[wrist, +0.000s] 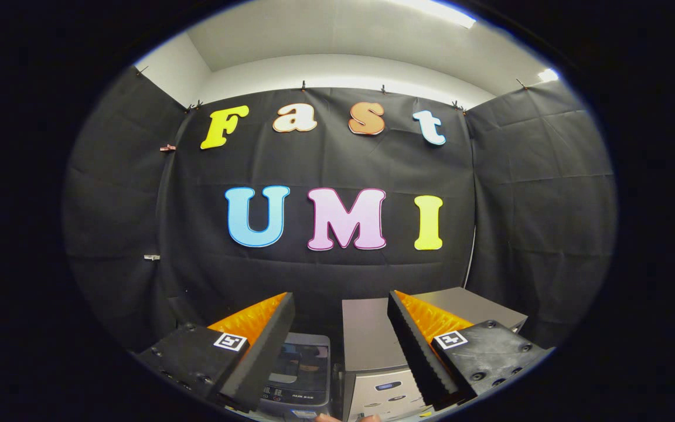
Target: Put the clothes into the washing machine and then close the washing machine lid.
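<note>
While held high and level in the gripper view, gripper (340, 351) with fingers spread wide, pinching nothing. Small top-loading washing machine (299, 375) low between the fingers, nearer the left one, lid (302, 358) seemingly down, though too small to be sure. Grey boxy appliance (372, 351) just beside it on the right. No clothes discernible; cannot tell whether inside the drum or elsewhere. Best tilted downward for a fuller look at lid and surroundings before committing to any reach.
</note>
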`<state>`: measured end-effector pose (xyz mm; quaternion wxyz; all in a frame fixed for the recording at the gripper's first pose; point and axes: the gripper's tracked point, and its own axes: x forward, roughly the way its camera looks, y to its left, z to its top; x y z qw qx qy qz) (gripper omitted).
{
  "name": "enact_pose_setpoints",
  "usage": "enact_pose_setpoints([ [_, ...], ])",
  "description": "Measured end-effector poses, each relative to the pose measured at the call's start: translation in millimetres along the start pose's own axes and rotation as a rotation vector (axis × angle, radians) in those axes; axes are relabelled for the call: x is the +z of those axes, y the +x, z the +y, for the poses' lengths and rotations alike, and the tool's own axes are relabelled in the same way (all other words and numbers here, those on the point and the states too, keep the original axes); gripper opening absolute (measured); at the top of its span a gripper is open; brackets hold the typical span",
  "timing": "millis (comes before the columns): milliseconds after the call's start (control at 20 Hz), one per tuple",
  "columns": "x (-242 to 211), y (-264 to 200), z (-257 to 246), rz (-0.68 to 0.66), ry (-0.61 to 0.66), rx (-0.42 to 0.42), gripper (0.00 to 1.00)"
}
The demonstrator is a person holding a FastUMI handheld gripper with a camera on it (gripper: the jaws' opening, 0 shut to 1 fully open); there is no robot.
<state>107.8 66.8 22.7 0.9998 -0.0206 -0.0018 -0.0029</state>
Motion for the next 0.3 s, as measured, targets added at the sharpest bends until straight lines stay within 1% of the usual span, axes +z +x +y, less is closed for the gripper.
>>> enact_pose_setpoints([
  [300, -0.1, 1.2, -0.6, -0.002, 0.002, 0.000, 1.00],
])
